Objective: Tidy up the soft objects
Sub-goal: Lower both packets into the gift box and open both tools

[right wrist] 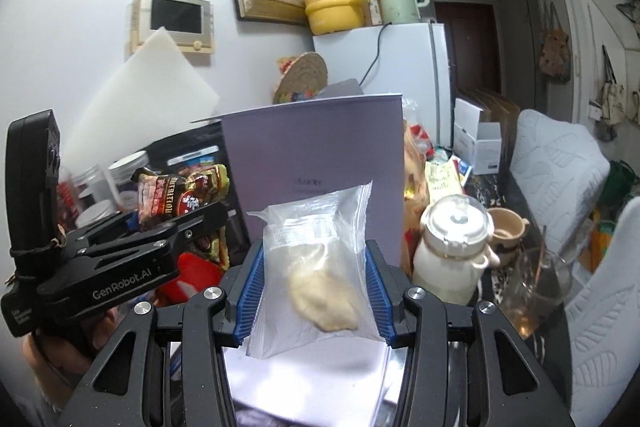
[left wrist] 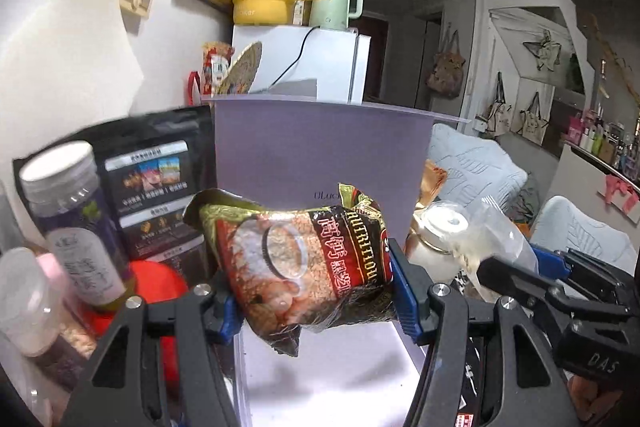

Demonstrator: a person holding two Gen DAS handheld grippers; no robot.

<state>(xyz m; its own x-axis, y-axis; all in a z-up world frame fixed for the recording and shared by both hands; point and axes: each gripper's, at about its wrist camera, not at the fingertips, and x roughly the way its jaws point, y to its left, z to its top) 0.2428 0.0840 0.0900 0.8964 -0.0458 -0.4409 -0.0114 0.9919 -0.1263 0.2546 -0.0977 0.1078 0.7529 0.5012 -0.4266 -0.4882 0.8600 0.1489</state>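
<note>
My left gripper (left wrist: 316, 303) is shut on a red and gold cereal packet (left wrist: 304, 259) and holds it above the open purple box (left wrist: 320, 147). The packet also shows in the right wrist view (right wrist: 180, 195), held by the left gripper (right wrist: 160, 223). My right gripper (right wrist: 314, 287) is shut on a clear plastic bag with a pale bun inside (right wrist: 316, 267), held over the white floor of the same box (right wrist: 304, 379). In the left wrist view the right gripper (left wrist: 520, 275) holds that clear bag (left wrist: 500, 239) at the right.
Jars (left wrist: 76, 219), a black pouch (left wrist: 156, 179) and a red object (left wrist: 160, 279) crowd the left. A white lidded pot (right wrist: 452, 251), a beige cup (right wrist: 508, 227) and a glass (right wrist: 536, 291) stand at the right. A fridge (right wrist: 400, 67) stands behind.
</note>
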